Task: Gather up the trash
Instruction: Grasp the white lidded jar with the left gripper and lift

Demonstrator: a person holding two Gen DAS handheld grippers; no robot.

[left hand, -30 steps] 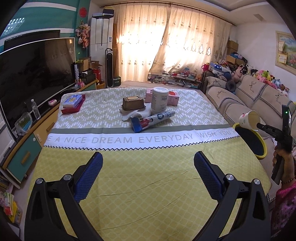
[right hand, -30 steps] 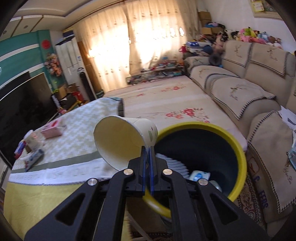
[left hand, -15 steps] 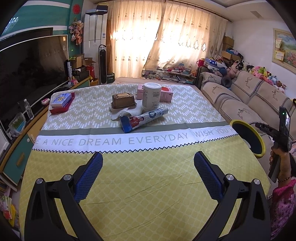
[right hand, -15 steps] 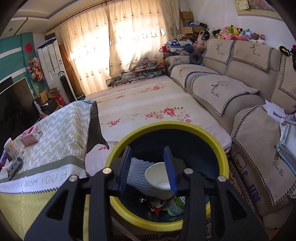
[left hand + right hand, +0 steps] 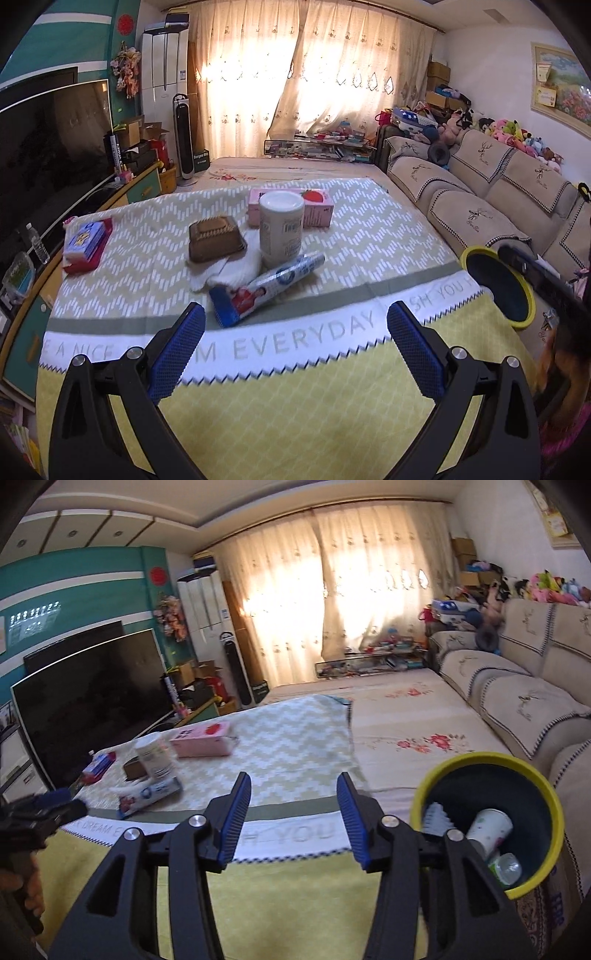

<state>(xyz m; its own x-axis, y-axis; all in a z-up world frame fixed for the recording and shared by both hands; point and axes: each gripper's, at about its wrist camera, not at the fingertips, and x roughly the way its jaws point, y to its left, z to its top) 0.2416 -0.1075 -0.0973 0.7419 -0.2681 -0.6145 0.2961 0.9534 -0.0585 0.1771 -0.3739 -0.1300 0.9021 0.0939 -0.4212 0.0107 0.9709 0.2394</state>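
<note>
A yellow-rimmed dark trash bin point(image 5: 532, 882) stands beside the table's right edge; it also shows in the left wrist view point(image 5: 526, 291). Inside it lie a paper cup point(image 5: 489, 827) and a plastic bottle point(image 5: 508, 866). On the table lie a blue toothpaste tube point(image 5: 266, 288), a crumpled white tissue point(image 5: 231, 269), a brown tray point(image 5: 214, 238) and a white can point(image 5: 281, 225). My left gripper point(image 5: 293, 354) is open and empty, low over the table just short of the tube. My right gripper point(image 5: 293, 816) is open and empty, over the table's right edge, left of the bin.
A pink box point(image 5: 316, 206) lies behind the can and a blue-and-red book point(image 5: 85, 240) at the table's left. A large TV point(image 5: 48, 147) stands along the left wall. A beige sofa point(image 5: 517, 195) runs along the right, behind the bin.
My right gripper opened and dropped the paper cup into the bin, then swung left towards the table. My left gripper moved forward towards the toothpaste tube.
</note>
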